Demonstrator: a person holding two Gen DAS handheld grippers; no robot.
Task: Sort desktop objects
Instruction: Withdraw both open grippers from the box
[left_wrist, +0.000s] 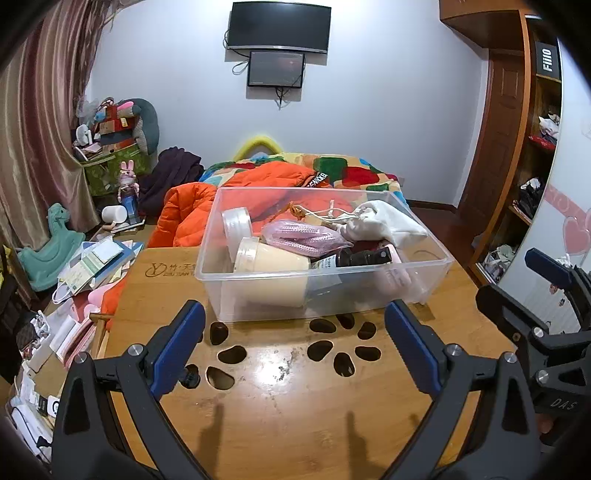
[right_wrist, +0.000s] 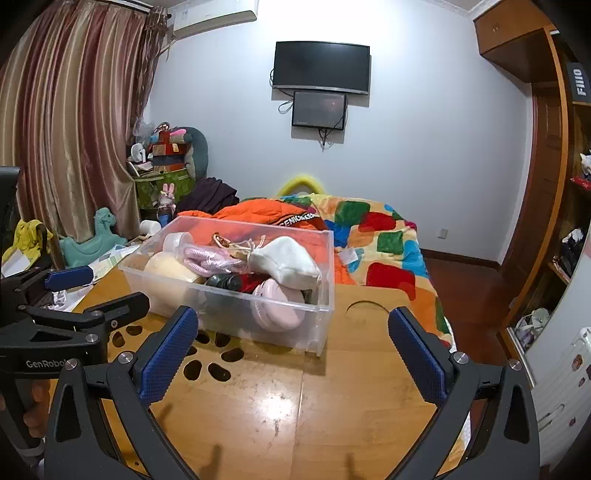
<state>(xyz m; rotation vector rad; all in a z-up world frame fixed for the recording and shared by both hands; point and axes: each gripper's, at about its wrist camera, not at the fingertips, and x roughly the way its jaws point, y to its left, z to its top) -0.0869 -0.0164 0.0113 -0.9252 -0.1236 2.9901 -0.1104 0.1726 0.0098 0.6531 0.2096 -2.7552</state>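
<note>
Both tongs hang low over the near edge of the counter (left_wrist: 280, 424), spread wide with nothing between their blue pads. The left tongs (left_wrist: 295, 343) point straight at the long wall of the clear bin, and the right tongs (right_wrist: 293, 345) face its near right corner, so each seems parked where it can reach in without crossing the other. From the left wrist view the right tool shows at the far right edge, alongside and apart.

Just beyond the pads the bamboo top is bare apart from its paw-shaped cut-outs (left_wrist: 332, 345), which suggests that whatever lay loose here is by now gathered up.

Next comes the clear bin (left_wrist: 424, 275), resting on the counter past those holes. It holds the sorted things packed together: a cream jar (left_wrist: 273, 267) on its side against the front wall, a round lidded tub (left_wrist: 236, 221) leaning behind it, a pink ribbed pouch (left_wrist: 303, 238), a dark spray bottle (left_wrist: 354, 258), a pale pink item (right_wrist: 277, 306) low by the right end, and a white drawstring bag (left_wrist: 384, 221) draped on top, probably because it is soft and light.

Behind the counter lies a bed with an orange jacket (left_wrist: 192, 218) and a patchwork blanket (right_wrist: 388, 240).
</note>
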